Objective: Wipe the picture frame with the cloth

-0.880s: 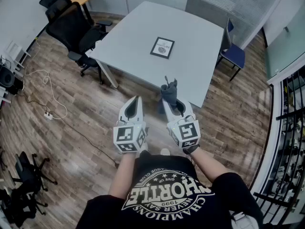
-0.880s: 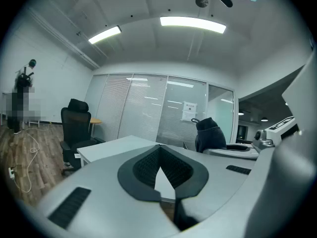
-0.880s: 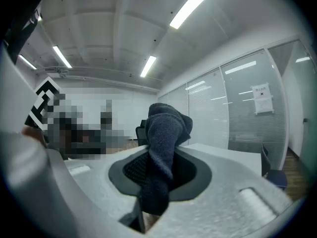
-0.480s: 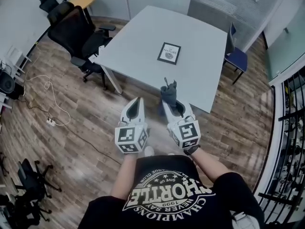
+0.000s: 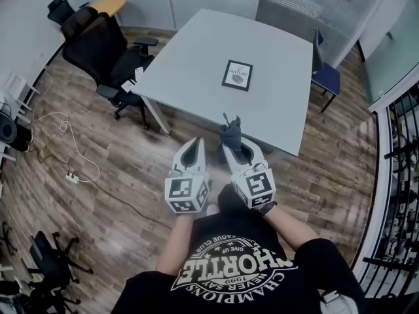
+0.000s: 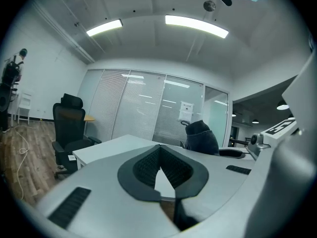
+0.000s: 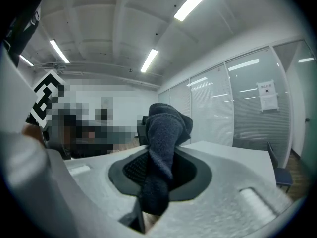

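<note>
The picture frame [image 5: 237,75], dark-edged with a white print, lies flat on the grey table [image 5: 196,57], right of its middle. Both grippers hang over the wooden floor, short of the table's near edge. My right gripper [image 5: 228,146] is shut on a dark grey cloth [image 5: 230,133], which stands up out of the jaws [image 7: 166,133]. My left gripper [image 5: 198,143] is beside it, shut with nothing between its pads [image 6: 159,148]. From the left gripper view the cloth [image 6: 202,137] shows at the right, over the table top [image 6: 111,147].
Black office chairs [image 5: 98,44] stand left of the table and a blue chair [image 5: 325,77] at its right. Cables and a power strip [image 5: 69,175] lie on the floor at left. Black racks [image 5: 399,195] line the right side.
The view has swung a little right, so the table and frame sit further right. Both grippers keep their pose, the left a little nearer the right, with the cloth still held.
</note>
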Demonstrator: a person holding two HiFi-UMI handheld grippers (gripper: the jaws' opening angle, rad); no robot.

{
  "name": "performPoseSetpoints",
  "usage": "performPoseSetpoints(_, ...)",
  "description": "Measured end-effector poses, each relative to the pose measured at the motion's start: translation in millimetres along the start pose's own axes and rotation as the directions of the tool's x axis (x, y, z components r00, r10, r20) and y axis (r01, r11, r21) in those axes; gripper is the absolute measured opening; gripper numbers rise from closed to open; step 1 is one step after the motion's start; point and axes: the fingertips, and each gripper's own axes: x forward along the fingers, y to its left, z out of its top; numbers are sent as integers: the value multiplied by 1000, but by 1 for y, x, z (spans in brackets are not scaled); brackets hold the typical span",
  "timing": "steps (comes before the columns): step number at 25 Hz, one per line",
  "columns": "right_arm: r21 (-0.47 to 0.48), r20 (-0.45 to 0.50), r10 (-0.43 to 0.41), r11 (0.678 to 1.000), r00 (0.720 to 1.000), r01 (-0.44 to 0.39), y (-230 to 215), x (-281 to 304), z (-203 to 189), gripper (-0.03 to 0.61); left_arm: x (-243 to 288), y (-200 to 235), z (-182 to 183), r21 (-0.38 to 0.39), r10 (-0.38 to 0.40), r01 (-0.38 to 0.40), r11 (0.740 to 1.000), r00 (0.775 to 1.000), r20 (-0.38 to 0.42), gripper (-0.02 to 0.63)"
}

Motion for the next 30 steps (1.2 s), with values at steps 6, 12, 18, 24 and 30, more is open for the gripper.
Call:
performPoseSetpoints(6,-9,10,-26,1000,1000,26,-26,28,6,83,39,12,7,-3,-31,31,1000,1000,-1,3)
performPoseSetpoints(12,32,-6,-80,996,997,80,-91,85,-10,83,123,35,3,3,-59,59,998,998,-39,3)
performPoseSetpoints(18,40,-15,-126,991,992,126,-176,144,1,83,231,37,29,20,-105,106,994,992,-64,3)
performPoseSetpoints(24,71,-30,-182,980,983,184,-259,186,-1,83,325,29,32,41,-155,161,986,981,-113,3)
performPoseSetpoints(30,117,-66,-210,969,975,217,-318,212,-14,83,392,25,34,44,-177,186,982,972,-154,3)
